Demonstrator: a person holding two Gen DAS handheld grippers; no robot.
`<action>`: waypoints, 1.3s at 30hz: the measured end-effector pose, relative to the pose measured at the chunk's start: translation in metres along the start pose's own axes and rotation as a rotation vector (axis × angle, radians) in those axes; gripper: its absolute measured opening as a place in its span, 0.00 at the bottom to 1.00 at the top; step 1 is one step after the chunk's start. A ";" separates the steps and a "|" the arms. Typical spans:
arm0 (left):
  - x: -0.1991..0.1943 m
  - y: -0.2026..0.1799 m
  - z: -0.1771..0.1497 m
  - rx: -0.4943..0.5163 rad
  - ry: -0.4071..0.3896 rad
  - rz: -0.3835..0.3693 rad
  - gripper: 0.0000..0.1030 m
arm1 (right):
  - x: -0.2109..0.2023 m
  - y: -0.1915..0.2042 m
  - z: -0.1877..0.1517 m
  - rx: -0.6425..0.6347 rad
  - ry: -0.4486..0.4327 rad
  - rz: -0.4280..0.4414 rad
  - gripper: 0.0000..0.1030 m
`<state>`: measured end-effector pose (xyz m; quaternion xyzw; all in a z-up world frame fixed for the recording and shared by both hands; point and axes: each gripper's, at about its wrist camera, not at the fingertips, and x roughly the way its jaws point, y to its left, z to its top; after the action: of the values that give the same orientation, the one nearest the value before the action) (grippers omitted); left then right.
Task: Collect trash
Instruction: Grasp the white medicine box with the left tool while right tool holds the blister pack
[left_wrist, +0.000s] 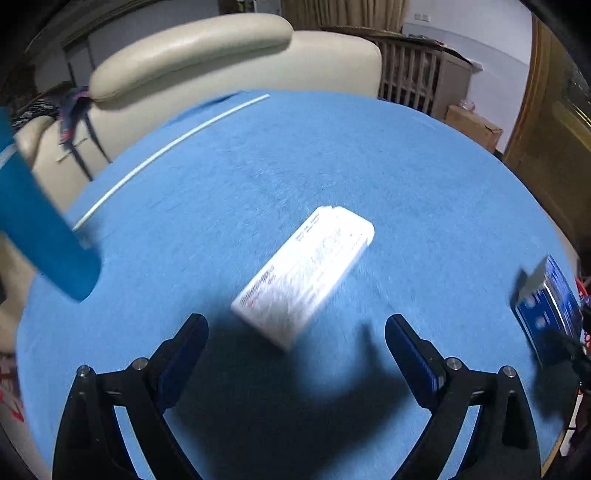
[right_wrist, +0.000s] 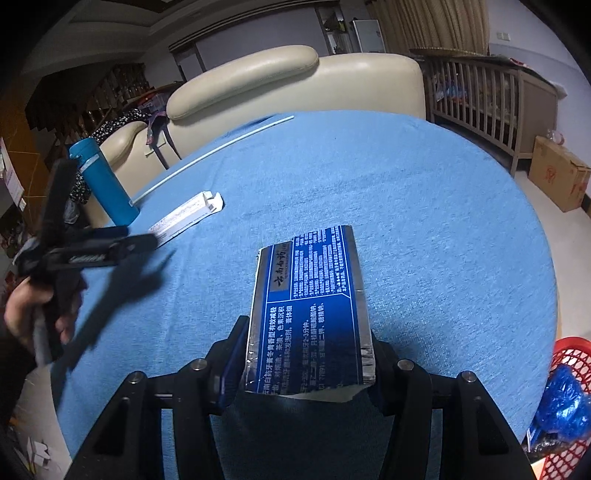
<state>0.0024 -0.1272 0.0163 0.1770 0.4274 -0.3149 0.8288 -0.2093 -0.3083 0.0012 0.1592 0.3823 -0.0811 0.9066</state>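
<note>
step in hand, as judged: the left gripper (left_wrist: 295, 328) approaches the white carton (left_wrist: 304, 275) while the right gripper (right_wrist: 306, 354) carries the blue carton (right_wrist: 312, 314) toward the red basket (right_wrist: 569, 354).

landmark for all positions: the white carton.

left side
- the jaws stand wide open and empty, one on each side of the near end of the white carton, above it and not touching.
- the carton lies flat on the bench (left_wrist: 406, 177), long axis diagonal to the jaw line. roll the wrist until the pads face the two long sides, then lower and close across the narrow width.
- the left view is motion-blurred, so the carton's flap end probably points away from the jaws; the right view shows an open flap at that far end. grip at mid-length, clear of the flap.
- the blue bottle (right_wrist: 105, 184) stands just beyond and left of the carton, with a thin white rod (left_wrist: 162, 151) lying farther back. keep the outer jaw clear of the bottle during descent.

right side
- the jaws are closed on the blue carton, pads pressing its two long edges near the torn lower end. the carton projects forward, tilted up from the bench.
- it is held well right of the white carton. the red basket sits farther right again, past the bench edge, and already holds blue crumpled material (right_wrist: 563, 406).
- keep the grip steady until the carton is over the basket opening.
</note>
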 end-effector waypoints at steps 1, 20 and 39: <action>0.004 0.002 0.004 0.000 0.002 -0.005 0.94 | 0.000 0.000 0.000 -0.003 0.002 0.001 0.56; 0.003 0.006 -0.008 -0.085 0.065 0.025 0.48 | -0.017 0.009 0.002 -0.044 -0.022 0.010 0.56; -0.096 -0.015 -0.107 -0.328 -0.046 0.097 0.47 | -0.070 0.025 -0.012 -0.026 -0.088 0.058 0.56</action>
<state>-0.1135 -0.0421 0.0330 0.0526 0.4449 -0.2045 0.8703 -0.2590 -0.2788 0.0492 0.1545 0.3381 -0.0568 0.9266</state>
